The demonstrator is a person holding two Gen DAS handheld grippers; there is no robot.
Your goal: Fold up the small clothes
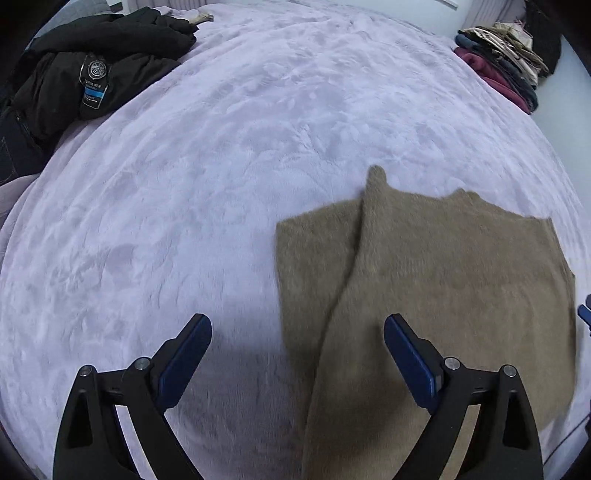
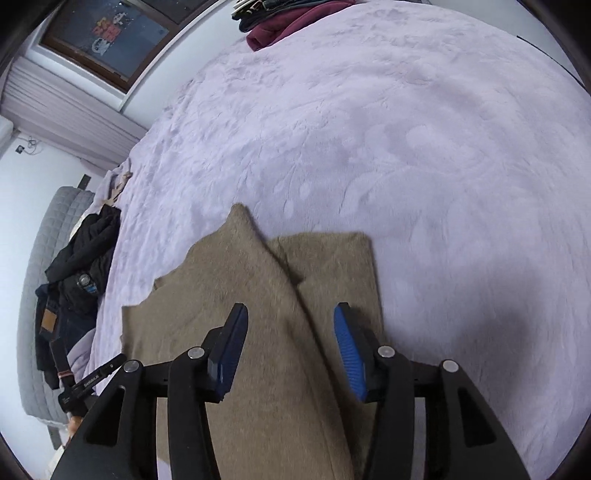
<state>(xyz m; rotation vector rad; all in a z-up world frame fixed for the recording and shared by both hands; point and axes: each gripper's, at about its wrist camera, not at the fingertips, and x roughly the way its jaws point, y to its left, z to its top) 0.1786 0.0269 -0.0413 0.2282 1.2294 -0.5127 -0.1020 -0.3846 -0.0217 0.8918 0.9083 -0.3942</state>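
A fuzzy tan knit garment (image 1: 443, 280) lies flat on the lilac plush bedspread (image 1: 221, 166), with one flap folded over along a diagonal crease. My left gripper (image 1: 297, 332) is open and empty, hovering over the garment's near left edge; its right finger (image 1: 406, 354) is above the cloth. In the right wrist view the same garment (image 2: 258, 332) lies under my right gripper (image 2: 291, 339), which is open and empty above the diagonal fold. The tip of the left gripper (image 2: 92, 380) shows at the lower left there.
A black jacket (image 1: 92, 70) over dark jeans lies at the bed's far left. A stack of folded clothes (image 1: 506, 62) sits at the far right, also in the right wrist view (image 2: 288, 18). A grey quilted headboard (image 2: 48, 295) and window (image 2: 107, 33) stand beyond the bedspread (image 2: 406, 147).
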